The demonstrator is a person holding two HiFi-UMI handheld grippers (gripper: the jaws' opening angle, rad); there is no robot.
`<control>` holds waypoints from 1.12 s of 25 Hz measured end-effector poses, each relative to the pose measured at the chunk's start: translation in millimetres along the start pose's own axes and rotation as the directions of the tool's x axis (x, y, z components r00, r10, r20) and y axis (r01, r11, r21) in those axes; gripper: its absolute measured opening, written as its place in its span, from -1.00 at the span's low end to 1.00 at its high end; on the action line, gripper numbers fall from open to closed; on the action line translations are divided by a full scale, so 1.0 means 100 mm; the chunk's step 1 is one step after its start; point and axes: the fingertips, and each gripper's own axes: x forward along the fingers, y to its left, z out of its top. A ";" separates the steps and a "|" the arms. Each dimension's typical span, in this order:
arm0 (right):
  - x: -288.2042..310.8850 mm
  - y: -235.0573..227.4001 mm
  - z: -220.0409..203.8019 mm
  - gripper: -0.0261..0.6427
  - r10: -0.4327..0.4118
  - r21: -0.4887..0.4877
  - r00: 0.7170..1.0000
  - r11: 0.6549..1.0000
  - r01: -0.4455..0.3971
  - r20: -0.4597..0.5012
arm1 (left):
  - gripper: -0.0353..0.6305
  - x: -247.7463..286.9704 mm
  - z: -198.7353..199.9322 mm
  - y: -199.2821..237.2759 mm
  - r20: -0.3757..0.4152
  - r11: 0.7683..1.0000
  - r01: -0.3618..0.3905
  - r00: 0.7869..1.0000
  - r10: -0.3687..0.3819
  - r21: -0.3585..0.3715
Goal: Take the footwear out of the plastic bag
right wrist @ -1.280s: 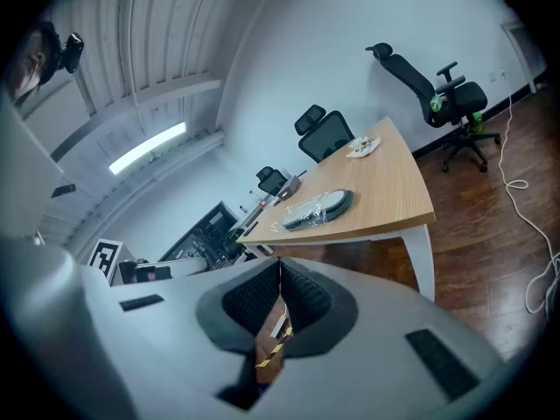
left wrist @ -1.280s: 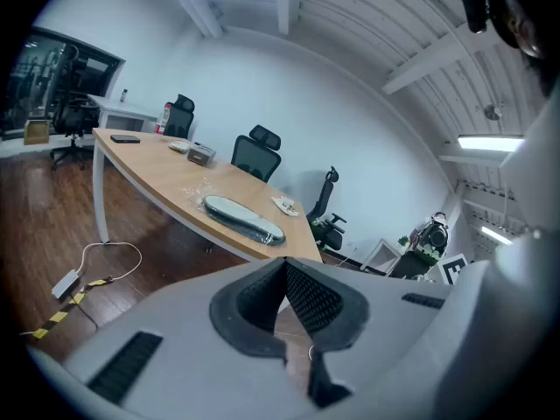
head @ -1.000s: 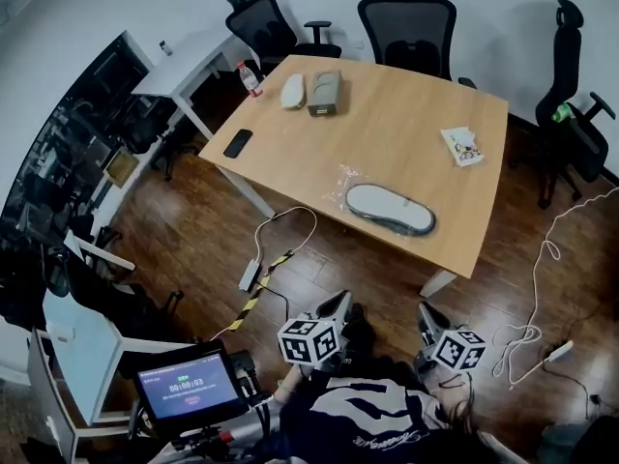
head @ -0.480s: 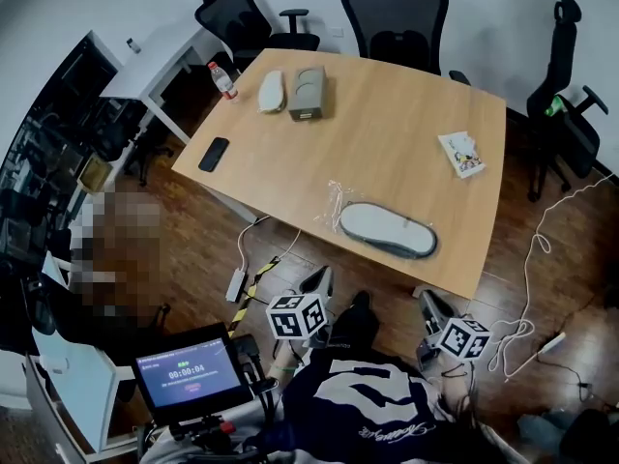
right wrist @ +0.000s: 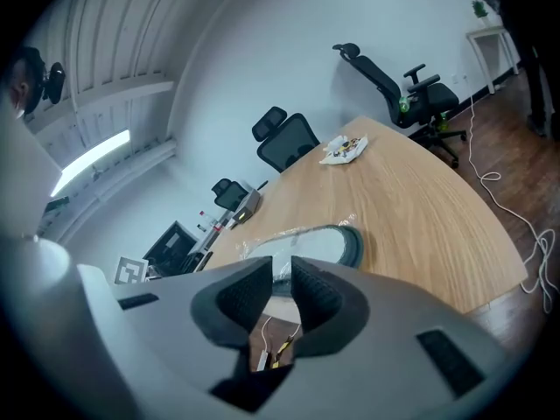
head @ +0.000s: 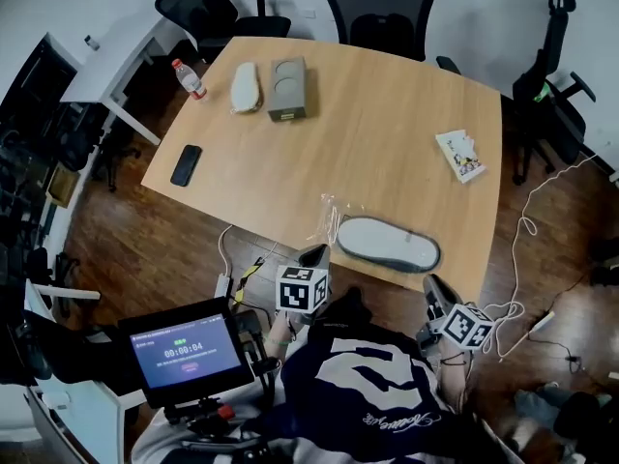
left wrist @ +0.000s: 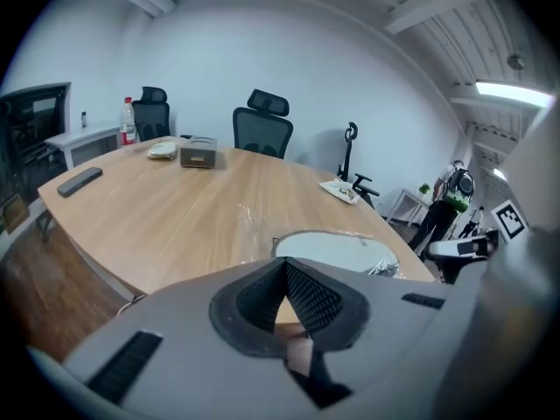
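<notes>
I see the flat grey and white slipper (head: 387, 245) lying inside its clear crinkly plastic bag (head: 329, 213). It sits near the front edge of the big light wooden table (head: 387, 133), right in front of me, so I think it is easy to reach. Nothing has come out of the bag yet. My left gripper (head: 314, 255) waits just beside the loose end of the bag, not touching it. Its two fingers are pressed together with nothing in them. My right gripper (head: 433, 290) is low by the other end of the slipper, off the table edge. Its fingers are a little apart and opening, and only floor and table show between them. I think I have one gripper at each end so one can pin the bag down while the other pulls the slipper out. The black phone (head: 186, 164), the water bottle with a red cap (head: 190, 77) and the grey box (head: 285, 87) are well away at the far side, out of my way
</notes>
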 end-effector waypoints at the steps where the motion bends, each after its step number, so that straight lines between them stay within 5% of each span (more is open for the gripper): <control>1: 0.01 -0.02 0.01 -0.77 -0.017 0.010 1.000 1.000 0.017 0.007 | -0.89 0.08 0.02 0.04 -0.019 1.000 -0.005 1.000 0.005 0.026; 11: 0.16 -0.27 0.07 -0.70 -0.119 0.065 0.993 0.991 0.119 0.000 | -0.89 0.70 -0.09 0.32 -0.234 0.990 -0.020 0.971 0.053 0.140; 16: 0.13 -0.46 0.03 -0.70 -0.146 0.112 0.989 0.983 0.148 -0.024 | -0.89 0.80 -0.29 0.34 -0.311 0.992 -0.034 0.948 0.070 0.121; 22: 0.13 -0.70 0.04 -0.59 -0.175 0.190 0.981 0.964 0.187 -0.081 | -0.89 0.82 -0.29 0.33 -0.324 0.996 -0.044 0.944 0.067 0.078; 28: 0.26 -0.81 0.11 -0.44 -0.098 0.204 0.984 0.971 0.127 -0.147 | -0.89 0.81 -0.25 0.35 -0.333 0.999 -0.032 0.942 0.035 0.012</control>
